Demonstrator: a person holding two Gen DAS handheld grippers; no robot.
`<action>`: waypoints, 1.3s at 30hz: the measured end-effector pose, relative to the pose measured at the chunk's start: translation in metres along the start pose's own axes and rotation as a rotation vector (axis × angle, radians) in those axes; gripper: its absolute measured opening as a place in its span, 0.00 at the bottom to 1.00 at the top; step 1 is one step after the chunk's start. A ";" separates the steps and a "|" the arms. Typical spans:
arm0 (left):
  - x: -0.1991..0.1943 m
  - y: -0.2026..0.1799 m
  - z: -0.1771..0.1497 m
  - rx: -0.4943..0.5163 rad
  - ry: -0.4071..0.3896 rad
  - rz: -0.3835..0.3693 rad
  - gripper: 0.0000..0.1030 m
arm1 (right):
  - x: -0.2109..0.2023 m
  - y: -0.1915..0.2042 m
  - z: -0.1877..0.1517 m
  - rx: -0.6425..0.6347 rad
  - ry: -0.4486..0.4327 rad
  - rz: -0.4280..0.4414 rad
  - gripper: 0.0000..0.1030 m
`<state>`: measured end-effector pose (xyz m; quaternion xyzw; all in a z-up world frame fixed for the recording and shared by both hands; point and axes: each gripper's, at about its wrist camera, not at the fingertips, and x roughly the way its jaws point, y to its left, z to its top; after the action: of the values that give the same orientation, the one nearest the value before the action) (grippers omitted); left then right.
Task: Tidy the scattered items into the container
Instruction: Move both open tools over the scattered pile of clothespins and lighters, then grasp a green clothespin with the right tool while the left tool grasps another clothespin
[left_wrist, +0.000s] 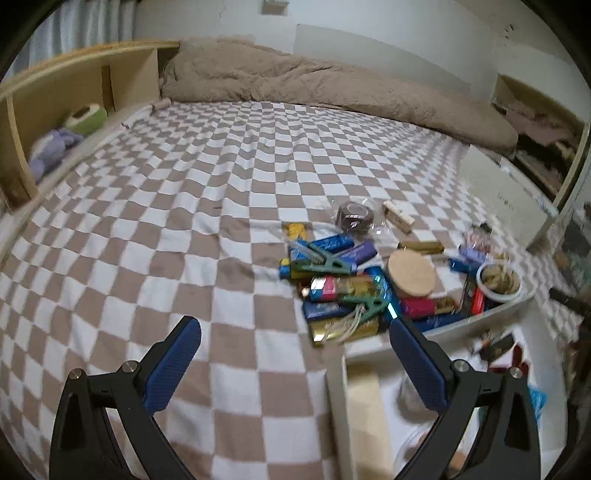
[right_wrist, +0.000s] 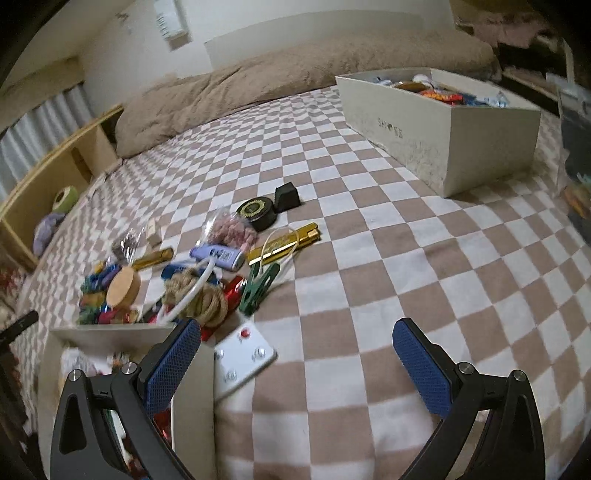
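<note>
The left gripper (left_wrist: 295, 354) hung low over the checkered bed (left_wrist: 166, 229), its jaws spread wide with nothing between them, the blue pads (left_wrist: 173, 365) framing the lower part of the frame. Its right pad sat in front of the white container (left_wrist: 480, 321) at lower right. Right of centre lay the scattered items: a green clip (left_wrist: 325, 264), a round wooden lid (left_wrist: 412, 275) and foil-wrapped bars (left_wrist: 343, 328), heaped just beside the container's rim.

The right gripper (right_wrist: 295, 354) also pointed forward over the bed, jaws spread and empty. At centre left, a coil of rope (right_wrist: 195, 299) and a black puck (right_wrist: 256, 212) lay among the clutter. A white shoebox (right_wrist: 443, 147) stood at upper right, well apart.
</note>
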<state>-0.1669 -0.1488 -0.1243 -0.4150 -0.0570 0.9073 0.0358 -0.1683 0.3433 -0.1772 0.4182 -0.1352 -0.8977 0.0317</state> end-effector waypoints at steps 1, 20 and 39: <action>0.004 0.001 0.004 -0.016 0.004 -0.016 1.00 | 0.005 -0.002 0.001 0.021 0.002 0.012 1.00; 0.076 0.015 0.059 -0.182 0.090 -0.155 0.77 | 0.047 -0.011 -0.010 0.092 0.030 0.067 1.00; 0.099 0.046 0.049 -0.373 0.092 -0.265 0.12 | 0.045 -0.016 -0.014 0.120 -0.008 0.102 1.00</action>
<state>-0.2699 -0.1868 -0.1725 -0.4440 -0.2759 0.8487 0.0800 -0.1863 0.3483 -0.2234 0.4081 -0.2099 -0.8870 0.0518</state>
